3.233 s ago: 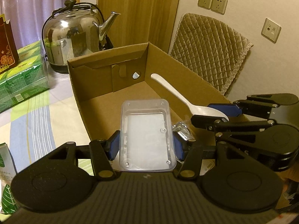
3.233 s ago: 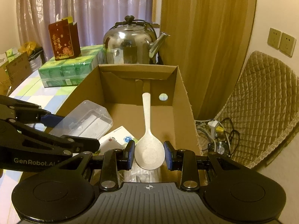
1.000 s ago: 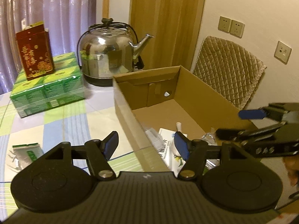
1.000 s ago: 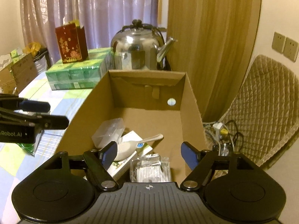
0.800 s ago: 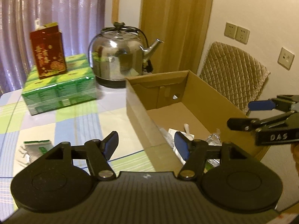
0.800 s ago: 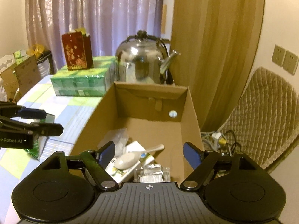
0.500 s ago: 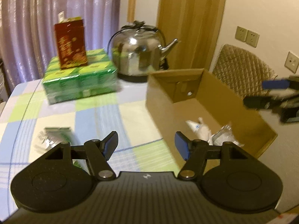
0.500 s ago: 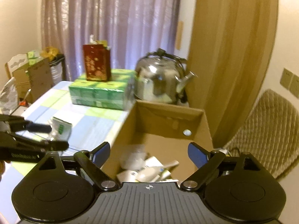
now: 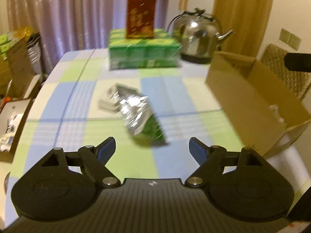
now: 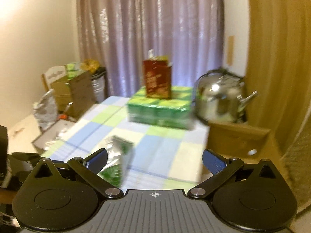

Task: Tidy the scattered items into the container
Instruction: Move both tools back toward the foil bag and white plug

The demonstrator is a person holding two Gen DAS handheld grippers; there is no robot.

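1. A table covered in a cloth of pale blue, green and cream squares fills the middle of both views; both pictures are blurred.
2. An open brown cardboard box stands on the right part of the table. In the left wrist view only a few clear or silvery wrapped things show above its near wall at the right end; what else lies inside cannot be told.
3. A shrink-wrapped block of green packs sits at the far side of the table, with a dark red carton standing upright on top of it.
4. A shiny steel kettle stands just right of the green block, behind the box, its spout pointing right.
5. A foil pouch lies flat on the cloth near the table's middle, left of the box and well apart from it. Its long axis runs from the far left toward the near right. The far part is crinkled silver foil, the near end is printed green.
6. A smaller pale, silvery packet lies touching or just beside the pouch's far end; blur hides its detail.
7. The left gripper hangs above the table just short of the pouch's green end, its blue-padded fingers spread wide and empty.
8. The right gripper likewise has its fingers spread wide with nothing between them; the pouch appears just beyond its left finger.
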